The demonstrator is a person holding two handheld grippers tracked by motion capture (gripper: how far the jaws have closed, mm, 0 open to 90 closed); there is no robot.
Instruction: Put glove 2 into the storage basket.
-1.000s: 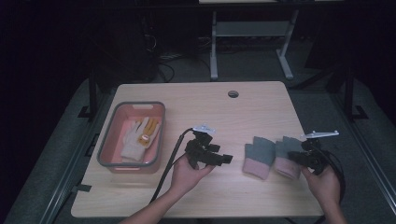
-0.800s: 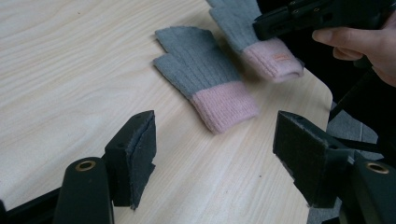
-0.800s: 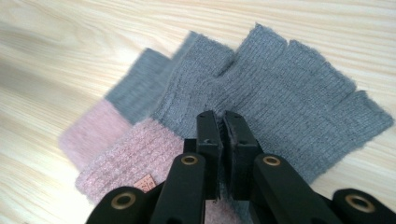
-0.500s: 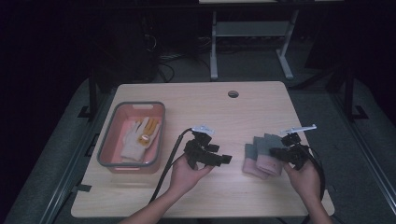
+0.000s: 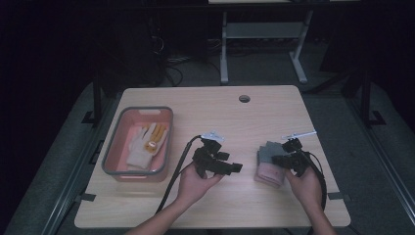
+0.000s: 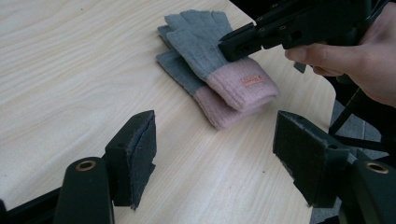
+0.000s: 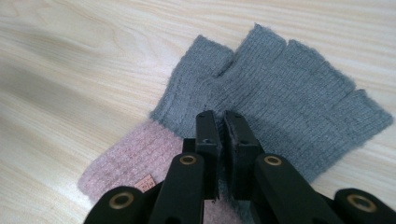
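Topping pink cuff (image 6: 243,86), unreadable orange label (image 6: 251,80)

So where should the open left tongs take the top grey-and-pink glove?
I'd take the top glove by its pink cuff, coming from the cuff end facing the left tongs. The cuff looks thick, lies flat and overhangs the lower glove, and the right tongs are over the grey part.
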